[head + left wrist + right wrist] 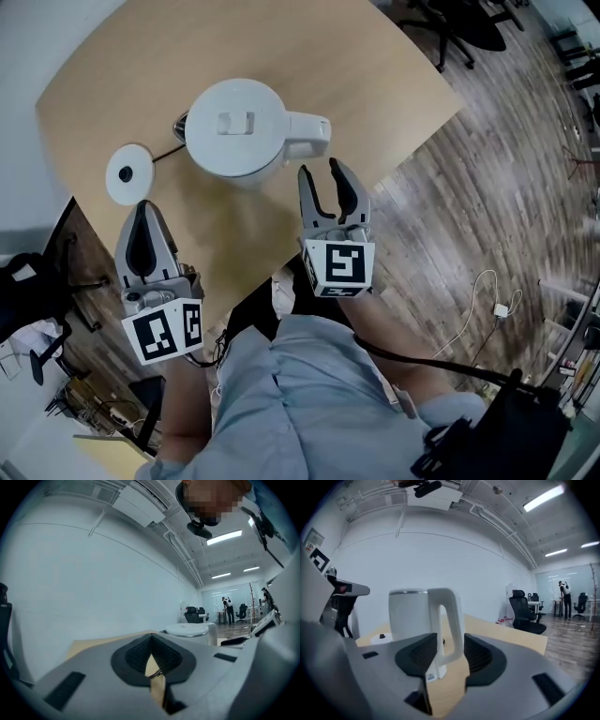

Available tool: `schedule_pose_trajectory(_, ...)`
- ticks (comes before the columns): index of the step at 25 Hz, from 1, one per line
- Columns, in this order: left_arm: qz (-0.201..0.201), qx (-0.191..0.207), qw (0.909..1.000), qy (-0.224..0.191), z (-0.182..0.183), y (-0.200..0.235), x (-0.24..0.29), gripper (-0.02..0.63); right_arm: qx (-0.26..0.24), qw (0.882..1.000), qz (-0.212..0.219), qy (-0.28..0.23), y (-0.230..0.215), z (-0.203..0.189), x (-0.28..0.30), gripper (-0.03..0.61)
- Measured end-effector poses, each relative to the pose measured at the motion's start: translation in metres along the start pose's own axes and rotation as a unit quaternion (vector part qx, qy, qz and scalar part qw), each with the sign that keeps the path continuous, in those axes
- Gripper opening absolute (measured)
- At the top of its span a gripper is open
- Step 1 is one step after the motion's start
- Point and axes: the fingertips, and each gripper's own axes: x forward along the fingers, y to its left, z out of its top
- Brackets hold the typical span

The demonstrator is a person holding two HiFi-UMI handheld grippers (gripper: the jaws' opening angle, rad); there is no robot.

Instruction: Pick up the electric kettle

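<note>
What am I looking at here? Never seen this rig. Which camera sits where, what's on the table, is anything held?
There is no robot here: a person holds a two-jaw gripper in each hand. The cubes with square markers are part of those grippers.

The head view comes from a camera on the person's head, looking steeply down. The left and right gripper views each come from a camera riding on that gripper, looking along its jaws.

On the wooden table stands a white electric kettle. Its round base lies beside it, apart from it.

The left gripper is shut and empty, near the table's edge. The right gripper is open, with its jaws lined up on the kettle's handle but not pressing on it.

Nothing is held yet.
</note>
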Motion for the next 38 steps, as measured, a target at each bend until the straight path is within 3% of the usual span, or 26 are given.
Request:
schedule_pose_trajectory(2,0.006,0.0,0.9999,-0.01,0.005,-0.002,-0.001,0.0,-0.011,0.999,0.029,-0.01,0.009,0.015,-0.007,0.173)
schedule_pose_trajectory(6,0.014,0.008,0.9992,-0.035,0.027,-0.019,-0.015,0.0,-0.026,0.991,0.092,-0.088,0.025,0.072,-0.031,0.034)
schedule_pose_trajectory(9,0.019,0.016,0.9983,-0.052,0.045,-0.027,-0.018,0.0,-0.038,0.982,0.119,-0.139,0.036,0.111,-0.039,0.012)
schedule_pose_trajectory(14,0.023,0.029,0.9961,-0.081,0.066,-0.03,-0.019,0.0,-0.042,0.972,0.146,-0.179,0.059,0.148,-0.044,0.006)
schedule_pose_trajectory(20,0.029,0.036,0.9943,-0.096,0.078,-0.027,-0.024,0.0,-0.046,0.966,0.161,-0.195,0.067,0.166,-0.047,0.002)
schedule_pose_trajectory(38,0.038,0.032,0.9941,-0.097,0.077,-0.019,-0.027,0.0,-0.046,0.964,0.167,-0.2,0.075,0.172,-0.042,0.0)
